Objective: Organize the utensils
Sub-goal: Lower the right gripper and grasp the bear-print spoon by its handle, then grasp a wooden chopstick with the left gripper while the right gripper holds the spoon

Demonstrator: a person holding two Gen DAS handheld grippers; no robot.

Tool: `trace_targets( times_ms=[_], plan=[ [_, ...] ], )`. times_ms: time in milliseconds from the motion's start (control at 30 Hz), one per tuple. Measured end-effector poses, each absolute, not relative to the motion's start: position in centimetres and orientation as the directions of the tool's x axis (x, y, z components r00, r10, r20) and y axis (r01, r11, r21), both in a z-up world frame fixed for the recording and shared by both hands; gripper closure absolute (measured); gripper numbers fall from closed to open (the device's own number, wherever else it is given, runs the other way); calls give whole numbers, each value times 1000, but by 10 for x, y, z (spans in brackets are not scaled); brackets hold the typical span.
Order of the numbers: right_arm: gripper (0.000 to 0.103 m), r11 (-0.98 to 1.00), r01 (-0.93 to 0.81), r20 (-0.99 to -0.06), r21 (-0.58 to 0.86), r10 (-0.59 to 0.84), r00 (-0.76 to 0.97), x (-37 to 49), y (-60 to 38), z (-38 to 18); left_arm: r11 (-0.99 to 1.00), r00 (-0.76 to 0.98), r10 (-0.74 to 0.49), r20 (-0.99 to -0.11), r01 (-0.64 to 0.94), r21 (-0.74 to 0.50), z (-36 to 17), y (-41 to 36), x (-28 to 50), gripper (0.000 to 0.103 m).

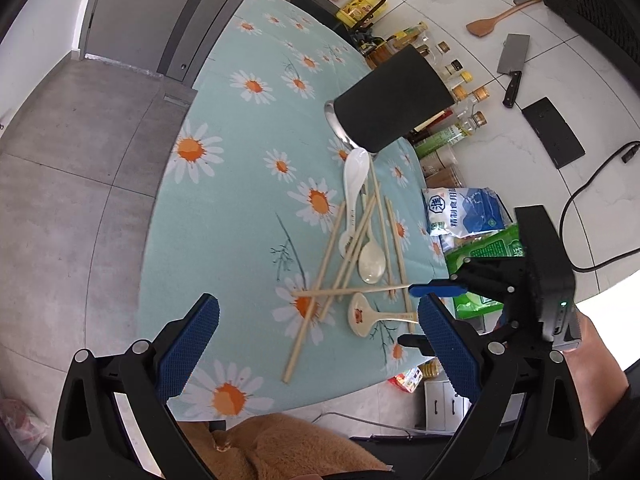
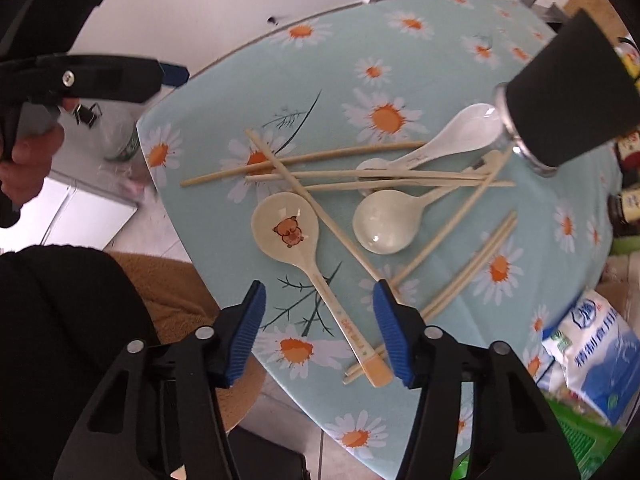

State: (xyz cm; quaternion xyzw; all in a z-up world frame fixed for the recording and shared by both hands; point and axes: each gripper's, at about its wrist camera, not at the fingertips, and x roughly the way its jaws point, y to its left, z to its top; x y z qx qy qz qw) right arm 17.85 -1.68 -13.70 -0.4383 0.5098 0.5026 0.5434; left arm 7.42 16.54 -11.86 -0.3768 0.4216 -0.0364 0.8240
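Observation:
Several wooden chopsticks lie crossed in a pile on the daisy tablecloth. Among them lie a white spoon, a pale green spoon and a cream spoon with a bear picture. A black utensil holder stands beyond the pile. My left gripper is open and empty, above the near end of the pile. My right gripper is open, its fingers on either side of the bear spoon's handle.
Bottles, a salt bag and a green packet stand off the table's right edge. A cleaver and wooden spatula lie on the tiled floor. A brown cushion is at the near edge.

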Motion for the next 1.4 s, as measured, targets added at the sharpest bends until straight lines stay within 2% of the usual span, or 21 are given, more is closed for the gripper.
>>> trace_targets(
  times_ms=[200, 400, 533, 667, 900, 1267, 1400],
  plan=[
    [78, -2, -1000, -999, -5, -35, 5, 164, -2, -167, 705, 651, -373, -661, -265, -658, -119, 180, 66, 7],
    [82, -47, -999, -995, 24, -97, -20, 155, 6, -178, 692, 661, -365, -655, -278, -666, -120, 189, 60, 7],
    [93, -90, -995, -990, 33, -140, -21, 154, 11, -179, 699, 660, -359, -660, -279, -659, -121, 188, 60, 7],
    [94, -117, -991, -989, 57, -142, -41, 149, 12, -175, 710, 664, -341, -665, -282, -645, -119, 186, 59, 7],
    [94, -115, -989, -994, 97, -65, -90, 158, 4, -146, 721, 649, -319, -691, -307, -621, -122, 186, 68, 7],
    [94, 70, -980, -971, 184, 170, -170, 221, -34, -97, 746, 589, -350, -729, -296, -597, -128, 157, 111, 7],
    [94, 169, -956, -940, 238, 289, -183, 251, -55, -77, 735, 575, -364, -733, -306, -605, -129, 148, 128, 16]
  ],
)
